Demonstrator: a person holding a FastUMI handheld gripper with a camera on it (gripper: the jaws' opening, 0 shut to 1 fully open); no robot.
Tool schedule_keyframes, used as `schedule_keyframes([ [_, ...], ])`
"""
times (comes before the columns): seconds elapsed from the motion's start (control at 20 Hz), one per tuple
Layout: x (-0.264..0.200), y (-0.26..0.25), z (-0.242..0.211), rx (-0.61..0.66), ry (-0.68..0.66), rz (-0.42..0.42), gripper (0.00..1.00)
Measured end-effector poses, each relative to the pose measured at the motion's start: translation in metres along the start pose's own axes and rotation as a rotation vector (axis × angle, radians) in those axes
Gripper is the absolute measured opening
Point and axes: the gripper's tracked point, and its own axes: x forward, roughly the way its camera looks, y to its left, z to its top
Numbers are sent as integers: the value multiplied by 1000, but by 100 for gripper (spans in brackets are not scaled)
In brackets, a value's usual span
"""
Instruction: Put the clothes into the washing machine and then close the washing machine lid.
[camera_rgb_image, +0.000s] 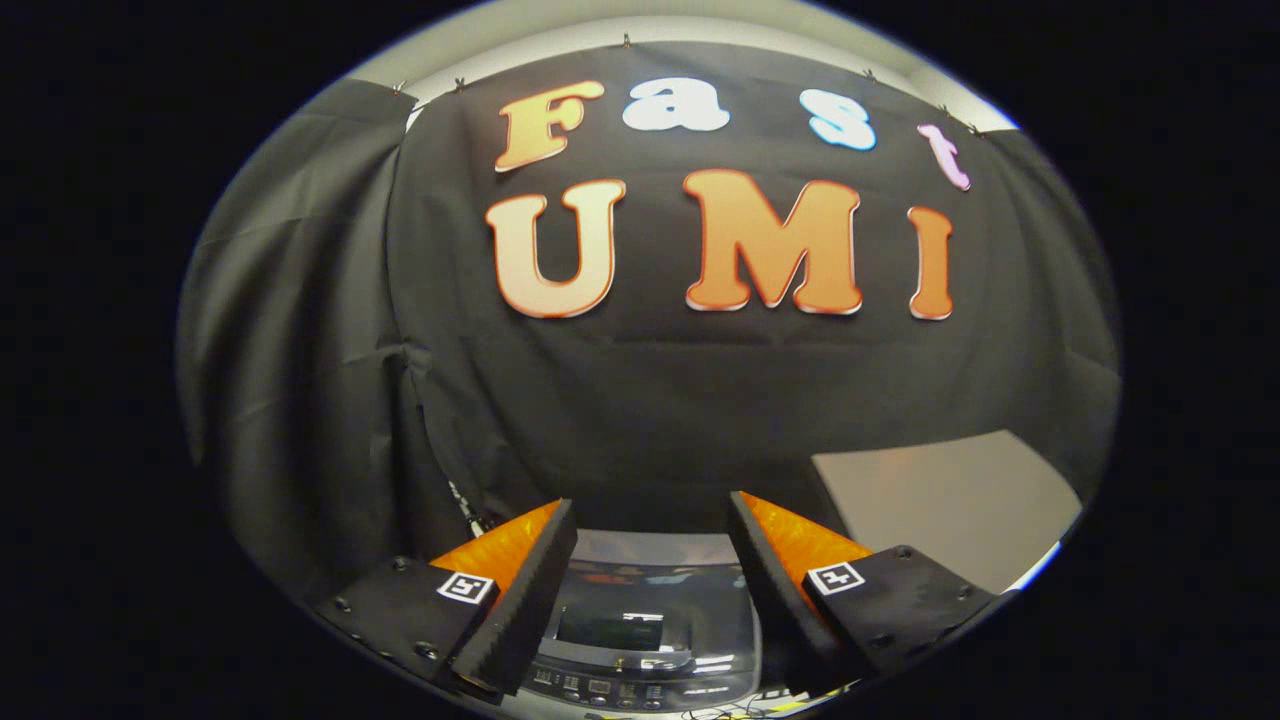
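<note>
Washing machine (645, 625), dark glossy lid down, control panel at near edge, lies below and between the fingers of the claw (650, 520), spread wide, holding nothing.

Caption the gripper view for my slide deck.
Open tool held above the washing machine, its lid down, before the black cloth wall.

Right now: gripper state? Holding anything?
Gripper: open, fingers spread wide, nothing between them. It hangs above the washing machine, whose glass lid lies flat and looks shut.
</note>
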Motion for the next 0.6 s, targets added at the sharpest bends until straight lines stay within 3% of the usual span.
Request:
schedule_keyframes([
  [0.6, -161, -122, 119, -36, -260, -199, 97],
])
